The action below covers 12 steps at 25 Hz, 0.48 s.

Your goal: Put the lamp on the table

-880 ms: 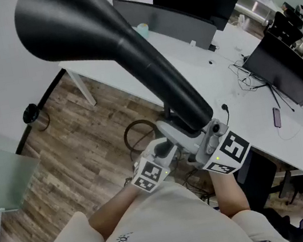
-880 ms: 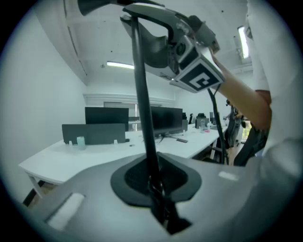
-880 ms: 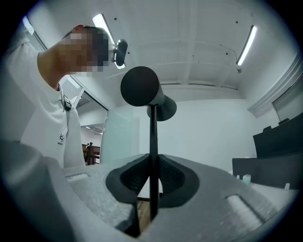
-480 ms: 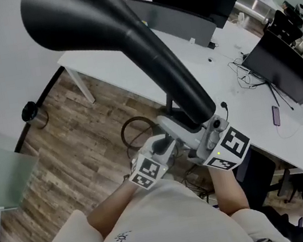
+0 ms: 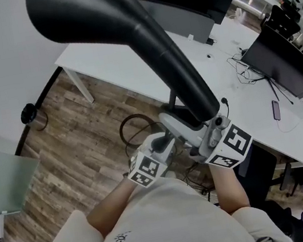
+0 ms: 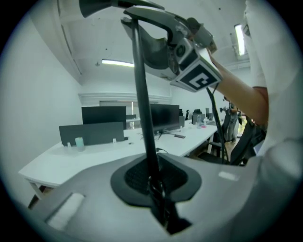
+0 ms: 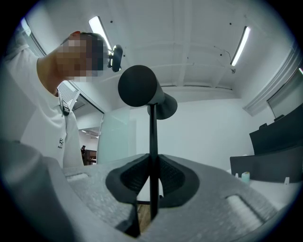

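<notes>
- Left gripper [image 6: 152, 182] had its jaws narrow, clamped on the thin black stem [image 6: 142, 94] of the black metal lamp [image 5: 130, 34]
- Right gripper [image 7: 151, 189] was clamped on the same stem, just beside the left
- Lamp was held tilted in the air, flared end up; over the brown wood-plank floor [image 5: 73, 137]; not on the long white table [image 5: 124, 64]
- Black flat monitors [image 5: 281, 65] stood on the table

lamp [image 5: 171, 67]: over the near edge of the table [image 5: 106, 61]
left gripper [image 6: 158, 203], right gripper [image 7: 151, 201]: on the lamp's pole, before the table
monitor [image 5: 283, 62]: on the table, right part
cable coil [image 5: 122, 133]: on the floor before the table
</notes>
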Each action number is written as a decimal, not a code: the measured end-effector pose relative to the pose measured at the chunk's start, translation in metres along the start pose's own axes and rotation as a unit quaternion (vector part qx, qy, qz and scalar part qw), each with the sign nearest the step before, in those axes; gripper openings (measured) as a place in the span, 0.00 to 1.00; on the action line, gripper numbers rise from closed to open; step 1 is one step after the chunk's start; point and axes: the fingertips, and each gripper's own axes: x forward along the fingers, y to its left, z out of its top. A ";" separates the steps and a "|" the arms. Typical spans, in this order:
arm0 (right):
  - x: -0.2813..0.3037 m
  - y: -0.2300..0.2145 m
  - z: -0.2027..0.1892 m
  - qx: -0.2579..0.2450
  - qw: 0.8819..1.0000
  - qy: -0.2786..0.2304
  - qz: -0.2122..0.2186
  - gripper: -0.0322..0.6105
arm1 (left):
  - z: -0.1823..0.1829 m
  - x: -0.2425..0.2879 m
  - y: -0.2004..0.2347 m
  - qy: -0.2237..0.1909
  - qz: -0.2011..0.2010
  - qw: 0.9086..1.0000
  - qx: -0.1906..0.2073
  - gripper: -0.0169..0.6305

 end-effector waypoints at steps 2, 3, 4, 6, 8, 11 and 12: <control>0.001 0.001 0.000 -0.001 1.000 -0.001 -0.006 0.12 | 0.000 -0.003 0.000 0.000 -0.006 1.000 0.004 0.08; 0.002 0.001 0.000 -0.001 1.000 -0.002 -0.009 0.12 | 0.000 -0.004 0.000 -0.001 -0.009 1.000 0.006 0.08; 0.003 0.001 0.000 -0.001 1.000 -0.003 -0.012 0.12 | 0.000 -0.005 0.001 -0.002 -0.013 1.000 0.007 0.08; 0.005 0.002 -0.002 -0.001 1.000 -0.004 -0.018 0.12 | -0.002 -0.008 0.001 -0.003 -0.020 1.000 0.007 0.08; 0.008 0.005 -0.004 -0.003 1.000 -0.005 -0.023 0.12 | -0.006 -0.011 0.001 -0.003 -0.027 1.000 0.008 0.08; 0.014 0.011 -0.007 -0.006 0.999 -0.005 -0.031 0.12 | -0.010 -0.018 0.002 -0.002 -0.035 0.999 0.011 0.08; 0.017 0.012 -0.007 -0.006 0.999 -0.006 -0.033 0.12 | -0.011 -0.021 0.003 -0.002 -0.037 0.999 0.011 0.08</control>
